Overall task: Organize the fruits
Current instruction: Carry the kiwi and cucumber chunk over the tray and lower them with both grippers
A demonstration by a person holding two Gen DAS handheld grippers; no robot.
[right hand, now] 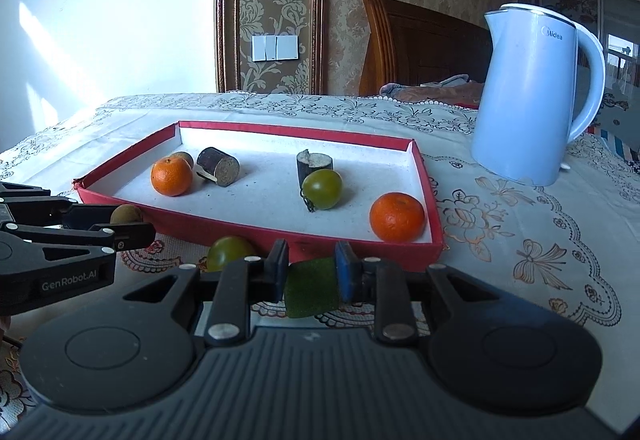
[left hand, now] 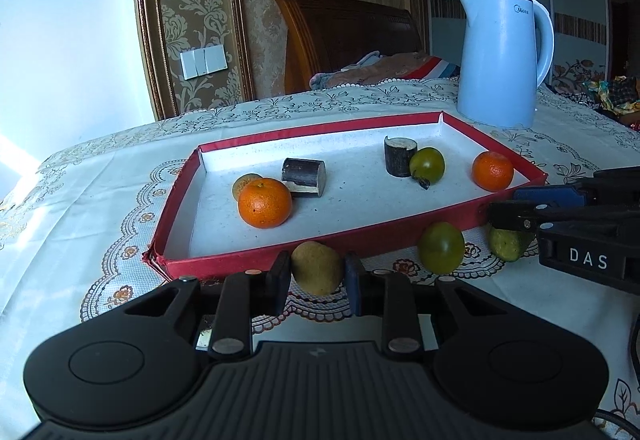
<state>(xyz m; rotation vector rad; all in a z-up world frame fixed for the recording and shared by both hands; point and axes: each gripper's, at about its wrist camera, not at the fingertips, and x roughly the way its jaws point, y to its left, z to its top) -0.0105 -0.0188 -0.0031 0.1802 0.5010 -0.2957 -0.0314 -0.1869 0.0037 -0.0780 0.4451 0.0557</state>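
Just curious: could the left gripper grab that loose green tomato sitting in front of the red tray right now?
Probably not yet: the left gripper is shut on a brownish fruit, so it is occupied. The green tomato itself lies uncovered on the cloth.

Shallow red-rimmed white tray (right hand: 256,230) holds two round orange tangerines (right hand: 171,176) (right hand: 396,217), green tomato (right hand: 322,189), two dark cane stubs (right hand: 218,166). Brown-yellow round fruit (left hand: 316,267), green chunk (right hand: 312,287), second green tomato (left hand: 441,247) outside, at its near rim.

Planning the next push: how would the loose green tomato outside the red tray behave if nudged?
The green tomato looks round and smooth, so it would probably roll across the tablecloth. The red tray wall just behind would likely stop it. Its glossy skin may be slippery.
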